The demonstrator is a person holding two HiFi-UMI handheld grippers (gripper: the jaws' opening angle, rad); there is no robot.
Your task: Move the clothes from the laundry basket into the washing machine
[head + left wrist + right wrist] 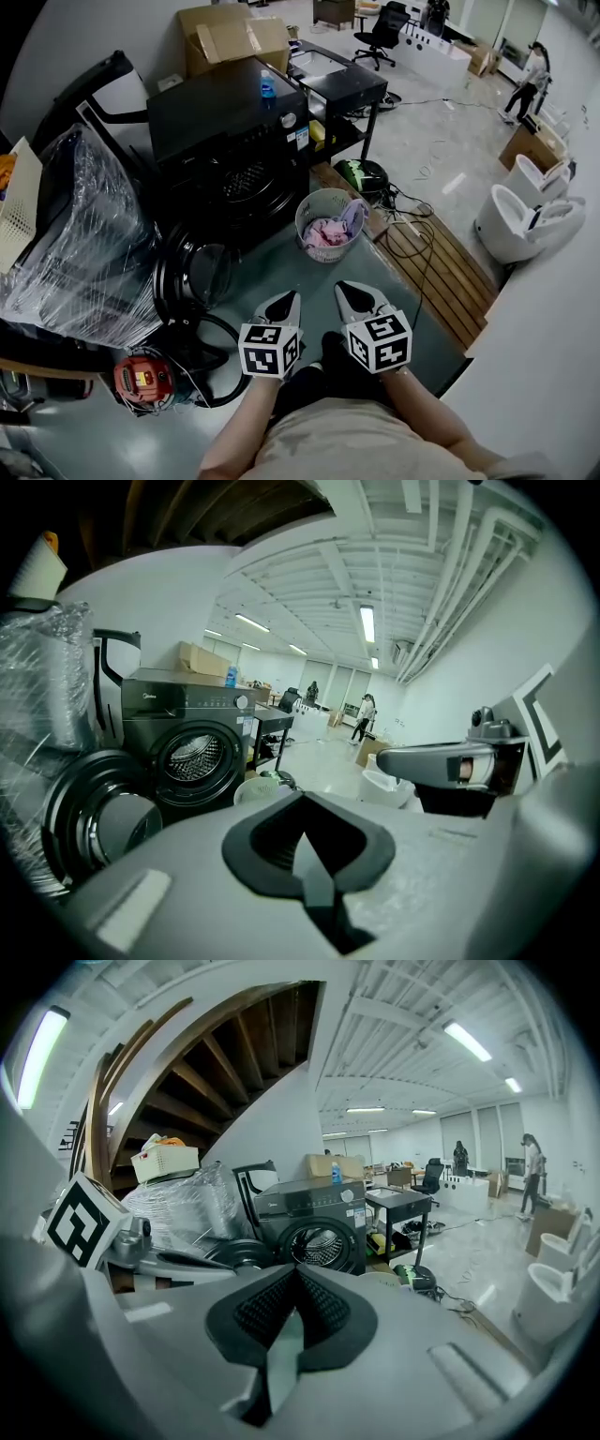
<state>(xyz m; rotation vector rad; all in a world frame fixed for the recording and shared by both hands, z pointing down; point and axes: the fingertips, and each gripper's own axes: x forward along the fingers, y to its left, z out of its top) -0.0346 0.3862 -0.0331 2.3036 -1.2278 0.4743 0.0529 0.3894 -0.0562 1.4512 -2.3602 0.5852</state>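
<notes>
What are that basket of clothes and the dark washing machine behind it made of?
Laundry basket: probably plastic, pale and matt, its wall a moulded lattice of holes. Washing machine: likely painted sheet metal, dark and smooth on flat panels; its perforated drum gleams like steel.

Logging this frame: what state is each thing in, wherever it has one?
Dark grey front-loading washing machine: round door swung open.
White mesh laundry basket: upright, holding clothes.
Pink and lilac clothes: piled in the basket.
Left gripper: shut, empty.
Right gripper: shut, empty.
Blue bottle: upright on the machine.
</notes>
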